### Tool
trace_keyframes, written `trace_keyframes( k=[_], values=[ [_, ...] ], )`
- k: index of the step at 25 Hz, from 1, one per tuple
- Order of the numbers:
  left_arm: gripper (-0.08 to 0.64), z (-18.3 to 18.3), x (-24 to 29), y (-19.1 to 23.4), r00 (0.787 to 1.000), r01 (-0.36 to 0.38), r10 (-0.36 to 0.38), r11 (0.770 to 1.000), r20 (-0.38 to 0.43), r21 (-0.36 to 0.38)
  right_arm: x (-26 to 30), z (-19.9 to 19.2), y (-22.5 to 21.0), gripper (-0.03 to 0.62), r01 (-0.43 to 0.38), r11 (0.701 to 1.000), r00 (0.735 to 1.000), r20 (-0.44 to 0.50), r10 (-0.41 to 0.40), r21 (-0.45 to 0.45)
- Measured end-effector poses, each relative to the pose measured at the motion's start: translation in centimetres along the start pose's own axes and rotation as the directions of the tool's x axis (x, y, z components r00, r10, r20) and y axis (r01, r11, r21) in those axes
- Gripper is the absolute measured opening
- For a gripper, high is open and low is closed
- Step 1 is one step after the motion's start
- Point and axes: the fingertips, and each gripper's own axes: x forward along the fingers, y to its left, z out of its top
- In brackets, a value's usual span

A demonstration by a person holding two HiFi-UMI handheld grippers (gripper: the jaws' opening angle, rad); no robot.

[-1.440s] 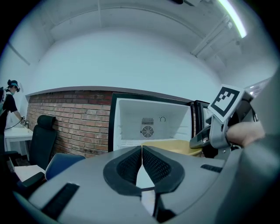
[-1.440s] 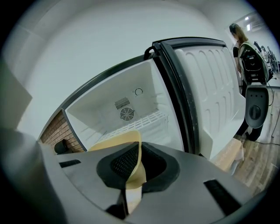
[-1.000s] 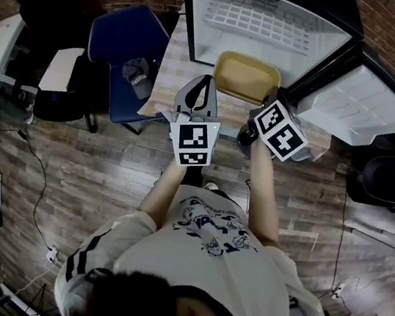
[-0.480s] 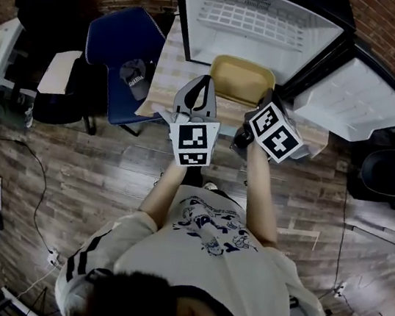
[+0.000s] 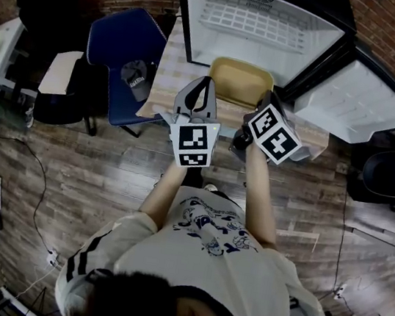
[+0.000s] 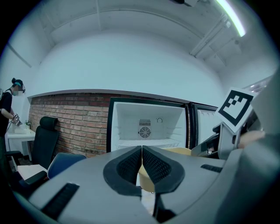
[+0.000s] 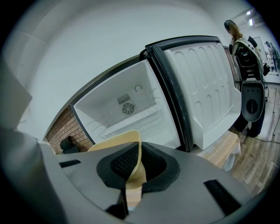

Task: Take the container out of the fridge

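A tan rectangular container point(image 5: 241, 81) is held in front of the open mini fridge point(image 5: 257, 23). My right gripper point(image 5: 264, 104) is shut on the container's right rim point(image 7: 136, 164). In the left gripper view the container point(image 6: 177, 151) shows just past the shut jaws. My left gripper point(image 5: 202, 89) is shut with nothing between its jaws, just left of the container. The fridge interior point(image 7: 127, 114) is white, with a wire shelf and a small fan at the back.
The fridge door point(image 5: 358, 103) hangs open to the right. The fridge stands on a table with a pale checked cloth point(image 5: 169, 67). A blue chair with a cap point(image 5: 130, 68) stands to the left, a black chair point(image 5: 51, 11) beyond it. Another person point(image 6: 9, 98) works at far left.
The container and the right gripper have drawn slightly nearer to me, away from the fridge opening. The left gripper has stayed in place.
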Motion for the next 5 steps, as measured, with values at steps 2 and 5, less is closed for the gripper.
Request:
trace_keyframes(
  k=[2, 5],
  values=[
    [0.02, 0.04, -0.04, 0.12, 1.0, 0.0, 0.0, 1.0, 0.001, -0.001, -0.04, -0.06, 0.16, 0.043, 0.0, 1.0, 1.0, -0.001, 0.0, -0.002],
    [0.02, 0.08, -0.11, 0.31, 1.0, -0.001, 0.001, 1.0, 0.001, -0.004, -0.11, -0.18, 0.34, 0.043, -0.001, 1.0, 1.0, -0.003, 0.001, -0.002]
  ],
)
